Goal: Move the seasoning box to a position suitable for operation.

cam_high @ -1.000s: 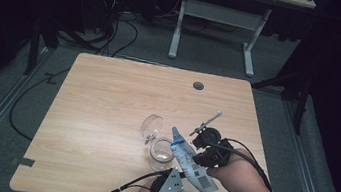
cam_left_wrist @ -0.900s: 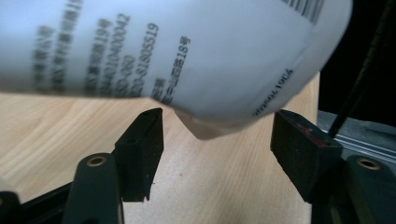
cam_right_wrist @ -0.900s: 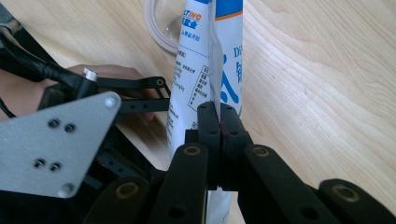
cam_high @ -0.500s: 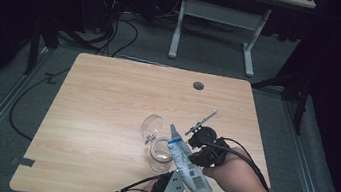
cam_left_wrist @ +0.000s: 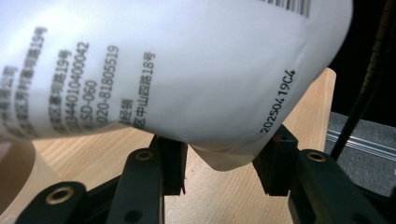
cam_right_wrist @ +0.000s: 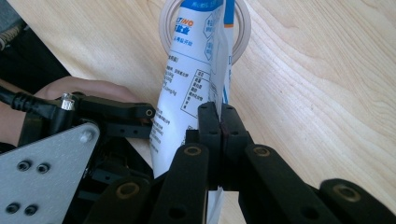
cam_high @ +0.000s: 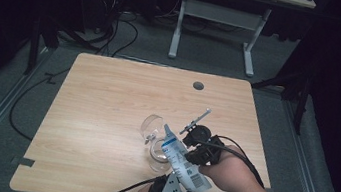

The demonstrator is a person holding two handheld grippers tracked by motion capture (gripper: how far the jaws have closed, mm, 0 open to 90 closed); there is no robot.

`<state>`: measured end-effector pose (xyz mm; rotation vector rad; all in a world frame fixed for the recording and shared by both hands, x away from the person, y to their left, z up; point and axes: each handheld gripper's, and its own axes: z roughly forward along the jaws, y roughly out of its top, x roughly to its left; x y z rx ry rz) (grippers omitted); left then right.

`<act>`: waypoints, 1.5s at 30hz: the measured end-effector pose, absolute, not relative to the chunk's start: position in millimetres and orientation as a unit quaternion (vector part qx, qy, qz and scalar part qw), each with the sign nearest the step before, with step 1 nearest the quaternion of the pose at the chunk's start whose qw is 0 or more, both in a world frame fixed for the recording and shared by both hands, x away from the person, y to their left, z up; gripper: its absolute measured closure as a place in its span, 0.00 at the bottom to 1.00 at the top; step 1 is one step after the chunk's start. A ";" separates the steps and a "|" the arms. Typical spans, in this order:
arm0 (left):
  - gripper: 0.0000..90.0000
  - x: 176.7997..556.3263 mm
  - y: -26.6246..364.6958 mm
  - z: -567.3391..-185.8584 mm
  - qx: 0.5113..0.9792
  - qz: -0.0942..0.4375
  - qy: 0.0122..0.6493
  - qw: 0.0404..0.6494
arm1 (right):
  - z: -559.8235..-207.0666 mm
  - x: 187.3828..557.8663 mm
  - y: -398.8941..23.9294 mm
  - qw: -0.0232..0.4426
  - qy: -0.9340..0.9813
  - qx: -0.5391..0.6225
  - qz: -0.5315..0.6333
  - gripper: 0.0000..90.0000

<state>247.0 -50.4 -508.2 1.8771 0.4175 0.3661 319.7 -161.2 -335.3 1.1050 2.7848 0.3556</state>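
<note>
1. The white refill pouch (cam_high: 183,160) slants over the table (cam_high: 107,97), its long axis running from near-right up to far-left, top corner over the clear glass cup (cam_high: 157,156).
2. The right gripper (cam_right_wrist: 219,122) is clamped on the pouch's side seam.
3. The left gripper (cam_left_wrist: 219,163), at the near end, has just been closing; its jaws straddle the pouch's bottom corner, contact unclear.

The high view looks forward and down from above the person's side, taking in the whole table (cam_high: 105,117) from well back. The left gripper (cam_left_wrist: 219,168) view rides its tool, peering up along the black jaws, very close under the pouch (cam_left_wrist: 163,65). The right gripper (cam_right_wrist: 219,126) view looks down along its own jaws, close in. All three share the pouch and the tabletop.
</note>
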 end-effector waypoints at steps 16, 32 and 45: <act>0.66 250.5 -48.5 -506.4 0.797 0.141 0.183 0.558 | -338.3 327.7 -163.2 0.059 0.921 0.364 0.127 1.00; 0.66 251.1 -50.2 -497.5 0.801 0.135 0.173 0.557 | -334.4 328.7 -160.1 0.060 0.923 0.358 0.131 1.00; 0.66 254.8 -51.2 -490.5 0.797 0.133 0.176 0.562 | -328.5 332.0 -158.3 0.069 0.922 0.356 0.134 1.00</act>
